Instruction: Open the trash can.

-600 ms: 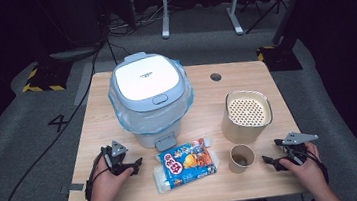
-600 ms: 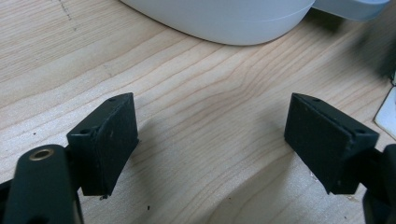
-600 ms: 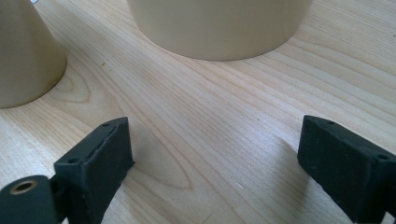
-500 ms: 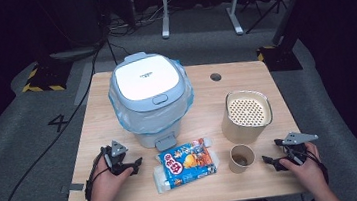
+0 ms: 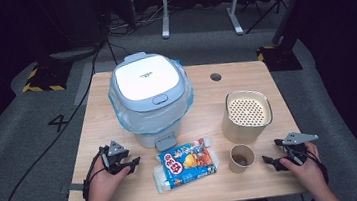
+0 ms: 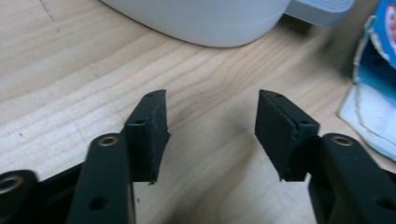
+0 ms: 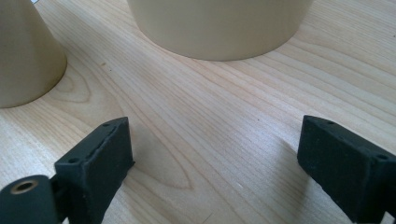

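Snack packet (image 5: pixel 185 162): glossy blue printed film, flat, lower centre of frame, long axis running left-right on the pale wood tabletop (image 5: pixel 245 86). Left gripper (image 5: pixel 129 165), jaws parted and empty, sits just left of it, nearer. Right gripper (image 5: pixel 269 163), wide open, empty, beside paper cup (image 5: pixel 241 157).

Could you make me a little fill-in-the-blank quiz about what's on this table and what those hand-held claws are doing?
1. The small paper cup stands between the snack packet and the ____ gripper.
2. The fingers of the left gripper stand apart with only bare ____ between them.
3. The lid of the white bin is ____.
4. The top of the tall cream canister is dotted with small ____.

Missing words: right; table; closed; holes
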A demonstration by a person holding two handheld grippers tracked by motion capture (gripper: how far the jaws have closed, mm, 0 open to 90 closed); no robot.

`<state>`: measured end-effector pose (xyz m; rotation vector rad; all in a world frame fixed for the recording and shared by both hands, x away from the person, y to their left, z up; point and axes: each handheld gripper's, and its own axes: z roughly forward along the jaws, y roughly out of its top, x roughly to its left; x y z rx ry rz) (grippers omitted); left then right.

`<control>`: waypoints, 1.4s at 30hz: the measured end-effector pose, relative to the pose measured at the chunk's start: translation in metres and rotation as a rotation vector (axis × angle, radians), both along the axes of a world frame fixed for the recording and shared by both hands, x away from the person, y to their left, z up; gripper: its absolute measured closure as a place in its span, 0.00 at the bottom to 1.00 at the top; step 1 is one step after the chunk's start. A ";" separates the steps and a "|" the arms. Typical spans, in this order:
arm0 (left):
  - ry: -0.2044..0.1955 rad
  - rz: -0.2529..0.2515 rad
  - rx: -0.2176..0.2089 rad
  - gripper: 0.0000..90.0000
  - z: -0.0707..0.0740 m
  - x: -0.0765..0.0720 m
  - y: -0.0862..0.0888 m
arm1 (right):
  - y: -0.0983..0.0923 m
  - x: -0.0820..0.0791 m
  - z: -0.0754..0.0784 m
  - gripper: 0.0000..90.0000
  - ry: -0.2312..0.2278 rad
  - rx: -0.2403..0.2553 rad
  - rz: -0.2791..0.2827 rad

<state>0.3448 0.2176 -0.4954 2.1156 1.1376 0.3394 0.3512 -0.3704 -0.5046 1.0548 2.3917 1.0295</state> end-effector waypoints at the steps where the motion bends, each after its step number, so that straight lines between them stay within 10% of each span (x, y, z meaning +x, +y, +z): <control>1: -0.002 -0.006 -0.004 0.52 0.002 -0.001 0.001 | 0.000 0.000 0.000 0.12 0.000 0.000 0.000; 24: -0.106 -0.161 -0.252 0.92 0.074 -0.005 0.009 | 0.000 0.000 0.000 0.12 0.000 0.000 0.003; 42: -0.189 -0.268 -0.275 1.00 0.138 0.005 0.002 | 0.000 0.000 0.000 0.12 -0.002 0.001 0.002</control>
